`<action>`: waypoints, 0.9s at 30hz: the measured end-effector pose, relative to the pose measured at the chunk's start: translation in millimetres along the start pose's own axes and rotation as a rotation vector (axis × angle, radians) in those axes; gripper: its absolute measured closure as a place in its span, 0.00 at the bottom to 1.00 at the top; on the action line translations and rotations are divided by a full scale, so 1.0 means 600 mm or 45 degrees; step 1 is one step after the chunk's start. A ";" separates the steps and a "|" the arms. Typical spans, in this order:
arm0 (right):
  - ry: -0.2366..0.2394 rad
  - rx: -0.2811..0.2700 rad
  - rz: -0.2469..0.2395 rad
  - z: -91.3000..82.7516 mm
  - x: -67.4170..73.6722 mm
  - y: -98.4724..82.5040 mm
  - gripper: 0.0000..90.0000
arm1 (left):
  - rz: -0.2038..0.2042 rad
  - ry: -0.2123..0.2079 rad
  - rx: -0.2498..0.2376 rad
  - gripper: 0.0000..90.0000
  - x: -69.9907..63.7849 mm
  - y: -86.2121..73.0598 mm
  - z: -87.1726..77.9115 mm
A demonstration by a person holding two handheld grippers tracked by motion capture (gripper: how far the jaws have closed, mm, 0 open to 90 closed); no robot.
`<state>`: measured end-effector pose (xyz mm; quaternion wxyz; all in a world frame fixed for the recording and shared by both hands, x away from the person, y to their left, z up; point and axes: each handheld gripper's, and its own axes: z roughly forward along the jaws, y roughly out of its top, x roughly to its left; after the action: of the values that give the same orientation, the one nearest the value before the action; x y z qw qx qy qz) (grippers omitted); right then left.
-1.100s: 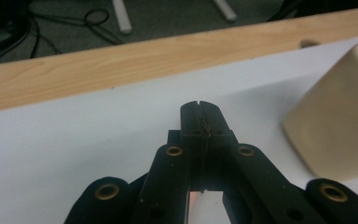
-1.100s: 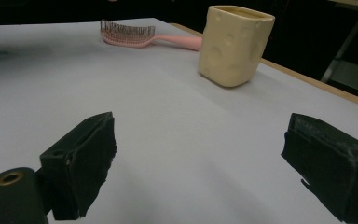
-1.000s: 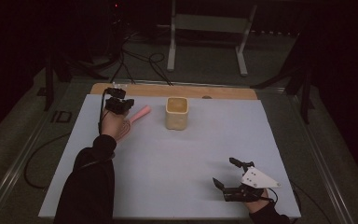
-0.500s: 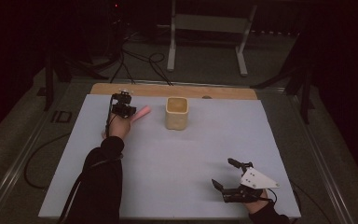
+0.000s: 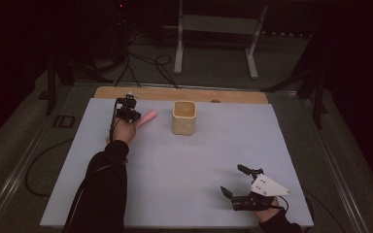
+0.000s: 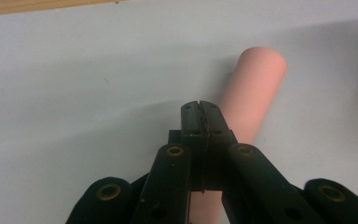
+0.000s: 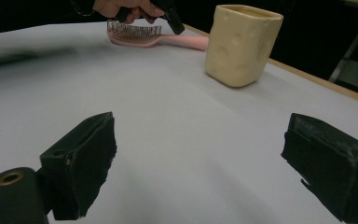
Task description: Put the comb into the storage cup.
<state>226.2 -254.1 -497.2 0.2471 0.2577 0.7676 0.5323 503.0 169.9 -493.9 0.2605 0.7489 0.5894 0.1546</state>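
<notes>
A pink hairbrush lies bristles up at the far left of the white table, its handle pointing toward a cream cup with round dimples. My left gripper hovers just above the handle, pointing down. Its jaws are pressed together with nothing between them, and the tips sit beside the handle's left edge. In the right gripper view a hand holds that left gripper over the brush. My right gripper rests near the front right corner, open and empty, facing the cup.
A wooden strip runs along the table's far edge behind the white sheet. Cables and a metal stand are on the dark floor beyond.
My left gripper has sunk closer to the brush handle, staying shut. The right gripper has kept still.
</notes>
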 end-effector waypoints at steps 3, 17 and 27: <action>-0.002 0.002 -0.004 0.000 0.001 0.000 0.10 | -0.016 -0.010 0.014 1.00 0.004 0.002 0.003; -0.010 -0.002 0.008 -0.002 -0.003 -0.001 0.10 | 0.014 -0.017 0.058 1.00 -0.014 0.003 0.018; -0.019 -0.007 0.006 -0.006 -0.002 0.001 0.10 | 0.081 -0.088 0.097 1.00 -0.044 -0.008 0.015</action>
<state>225.1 -257.3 -495.3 0.2522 0.2628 0.7637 0.5330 497.1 143.7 -502.3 0.2470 0.7815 0.5614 0.1143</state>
